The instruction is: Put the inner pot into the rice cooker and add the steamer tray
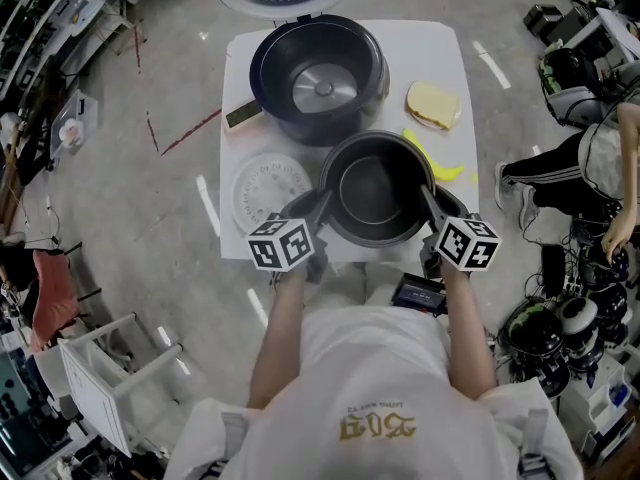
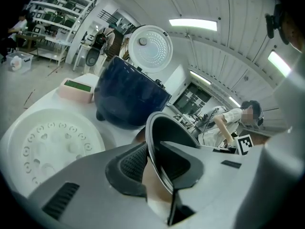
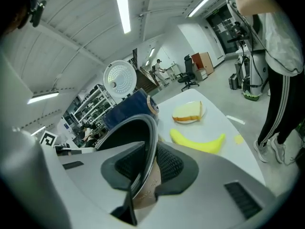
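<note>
Clamping one inner pot (image 1: 372, 196): left hand-held gripper (image 1: 320, 206), right hand-held gripper (image 1: 432, 201); one rice cooker (image 1: 268, 83).

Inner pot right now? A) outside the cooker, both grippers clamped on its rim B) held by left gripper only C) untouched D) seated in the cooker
A: the inner pot is in front of the rice cooker, with the left gripper and the right gripper each shut on its rim.
</note>
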`<state>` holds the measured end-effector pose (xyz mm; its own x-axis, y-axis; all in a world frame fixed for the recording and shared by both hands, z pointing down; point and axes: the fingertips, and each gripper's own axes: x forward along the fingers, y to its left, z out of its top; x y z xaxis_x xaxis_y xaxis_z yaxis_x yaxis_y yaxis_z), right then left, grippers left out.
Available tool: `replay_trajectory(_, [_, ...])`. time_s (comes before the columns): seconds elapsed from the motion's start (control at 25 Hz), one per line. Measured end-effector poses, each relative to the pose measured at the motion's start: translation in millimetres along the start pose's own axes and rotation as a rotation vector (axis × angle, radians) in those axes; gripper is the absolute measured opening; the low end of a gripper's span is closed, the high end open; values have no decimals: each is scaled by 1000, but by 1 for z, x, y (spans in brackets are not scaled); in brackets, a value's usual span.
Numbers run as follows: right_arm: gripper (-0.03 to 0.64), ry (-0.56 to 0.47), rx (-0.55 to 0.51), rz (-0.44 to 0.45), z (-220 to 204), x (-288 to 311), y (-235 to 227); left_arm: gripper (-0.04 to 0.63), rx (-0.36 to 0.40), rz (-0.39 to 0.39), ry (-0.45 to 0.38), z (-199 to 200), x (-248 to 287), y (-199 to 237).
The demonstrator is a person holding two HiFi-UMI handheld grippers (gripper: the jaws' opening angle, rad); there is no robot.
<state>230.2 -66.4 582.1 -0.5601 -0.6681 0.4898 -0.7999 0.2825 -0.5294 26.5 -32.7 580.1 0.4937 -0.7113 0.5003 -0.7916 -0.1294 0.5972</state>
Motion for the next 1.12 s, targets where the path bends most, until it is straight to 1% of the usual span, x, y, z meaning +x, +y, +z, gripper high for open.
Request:
replay_trajectory(0.28, [83,-42,-14,-4,18,-15,4,91,-1,-42,-28,12,-3,-16])
replay_trajectory(0.52, [83,-85,-30,4,42,-32,9,89,9,-83,-57,28,-4,-37])
replay_trajectory(0.72, [83,-105,-37,32,61,-45,17,87,31,-110,-90,44,-13,-57])
replay_trajectory(0.96, [83,-124,-40,68,82,-55,25,87,48,-125,-134,61,-23,-75])
replay_trajectory(1.12, [83,-136,-47,89,96,-64,34,86,48,-140,-162,72,-32,-87])
